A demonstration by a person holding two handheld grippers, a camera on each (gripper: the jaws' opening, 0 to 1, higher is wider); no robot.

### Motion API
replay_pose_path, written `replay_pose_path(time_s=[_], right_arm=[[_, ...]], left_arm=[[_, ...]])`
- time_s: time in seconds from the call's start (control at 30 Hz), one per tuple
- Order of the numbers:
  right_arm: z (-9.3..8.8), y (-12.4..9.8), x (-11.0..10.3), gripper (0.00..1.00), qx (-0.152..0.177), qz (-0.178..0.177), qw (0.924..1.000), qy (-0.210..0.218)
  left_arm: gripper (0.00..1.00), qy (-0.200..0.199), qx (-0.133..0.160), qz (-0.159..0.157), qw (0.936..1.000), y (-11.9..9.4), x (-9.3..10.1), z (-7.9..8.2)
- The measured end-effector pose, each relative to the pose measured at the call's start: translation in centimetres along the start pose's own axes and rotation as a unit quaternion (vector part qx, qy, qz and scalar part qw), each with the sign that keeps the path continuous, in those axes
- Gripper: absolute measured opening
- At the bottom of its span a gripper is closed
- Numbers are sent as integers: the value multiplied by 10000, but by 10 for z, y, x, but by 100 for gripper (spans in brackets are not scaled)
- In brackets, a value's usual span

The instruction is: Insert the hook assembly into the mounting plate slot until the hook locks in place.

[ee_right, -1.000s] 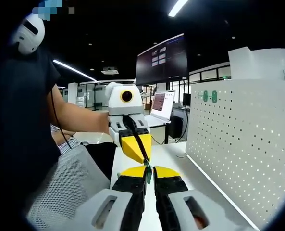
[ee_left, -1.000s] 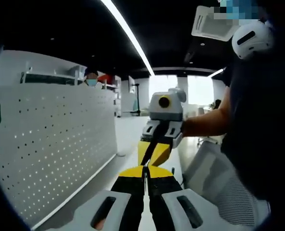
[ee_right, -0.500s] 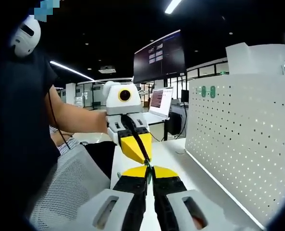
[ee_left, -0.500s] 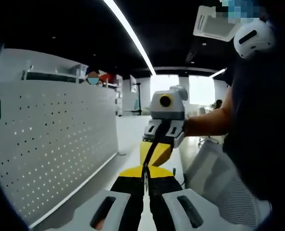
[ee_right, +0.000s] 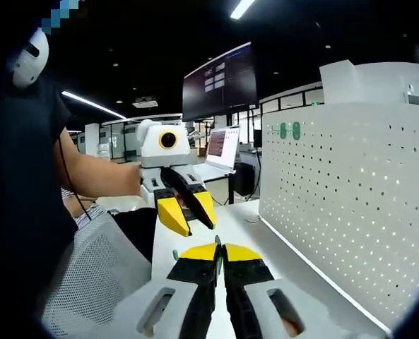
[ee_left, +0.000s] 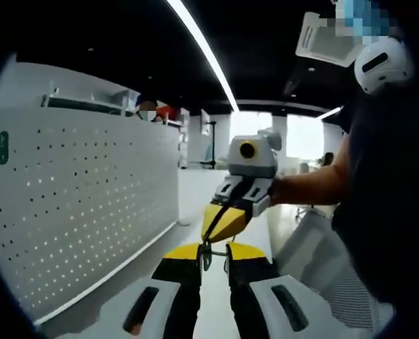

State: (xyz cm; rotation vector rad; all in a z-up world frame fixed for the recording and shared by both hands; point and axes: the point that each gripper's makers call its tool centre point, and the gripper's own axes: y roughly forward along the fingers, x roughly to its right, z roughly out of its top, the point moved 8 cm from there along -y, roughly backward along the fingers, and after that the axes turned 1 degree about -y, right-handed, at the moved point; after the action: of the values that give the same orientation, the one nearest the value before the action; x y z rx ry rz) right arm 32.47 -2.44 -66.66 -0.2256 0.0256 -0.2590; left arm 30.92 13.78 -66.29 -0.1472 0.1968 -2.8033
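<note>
A small metal hook assembly (ee_left: pixel 207 256) sticks out from the tips of my right gripper (ee_left: pixel 218 227), which faces the left gripper view and is shut on it. The hook lies in the gap between the yellow tips of my left gripper (ee_left: pixel 214 248), whose jaws stand apart and do not touch it. In the right gripper view my right gripper (ee_right: pixel 220 248) is shut, and the left gripper (ee_right: pixel 188 220) faces it with its jaws spread. The white perforated mounting plate (ee_left: pixel 89 212) stands upright beside both grippers, and it is also in the right gripper view as the plate (ee_right: pixel 336 198).
A white table (ee_right: pixel 244 226) runs along the foot of the plate. Green tags (ee_right: pixel 288 130) sit near the plate's upper edge. A mesh chair (ee_right: pixel 96 275) and the person's dark-clothed body stand on the open side. A monitor (ee_right: pixel 220 85) and a laptop (ee_right: pixel 223 145) are farther back.
My left gripper has opened and let go of the hook, and it has drawn back a little from the right gripper. The right gripper stays shut on the hook.
</note>
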Motion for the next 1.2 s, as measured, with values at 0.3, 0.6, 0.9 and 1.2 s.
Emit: replay_pose_path(time_s=[0.3,0.6,0.9,1.2], right_arm=[[1,-2,6,1,-31,-264,9996,-44],[3,-5,18,1,-65,-843,9963,-168],[4,-5,26,0,-104,-1322,9909,-212],[9,-6,32,0,-6,-1708,9853,-77]], left_arm=[[21,-63,92,211,9997,0,3,1],[23,81,70,593,9982,5,2,2],[25,220,44,952,9952,18,1,1],[26,376,108,1681,9850,35,-4,1]])
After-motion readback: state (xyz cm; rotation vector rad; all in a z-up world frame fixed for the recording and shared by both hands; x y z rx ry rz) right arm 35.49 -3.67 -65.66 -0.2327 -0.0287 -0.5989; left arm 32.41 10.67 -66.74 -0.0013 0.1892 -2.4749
